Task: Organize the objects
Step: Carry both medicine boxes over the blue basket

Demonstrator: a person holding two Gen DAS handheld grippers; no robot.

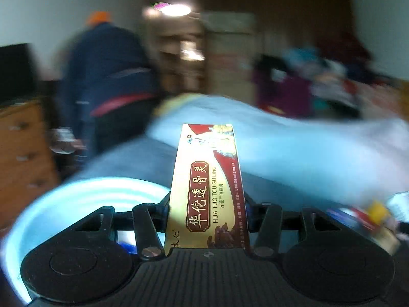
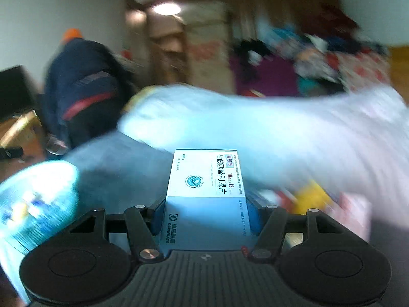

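Left gripper clamps the gold-and-red cardboard ointment carton, right gripper pinches the white-and-blue cardboard tablet box, both aloft over the pale blue bedding, light, crushable, best squeezed across narrow sides.

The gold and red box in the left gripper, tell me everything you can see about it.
The gold and red box is a slim carton, apparently glossy card, gold with dark red bands, printed with Chinese characters and "HUA TUO TOU GU LING". The left gripper is shut on its lower sides, so it points lengthwise away from the camera, printed face up, its far end free. It is in sharp focus against a blurred background of pale blue bedding.
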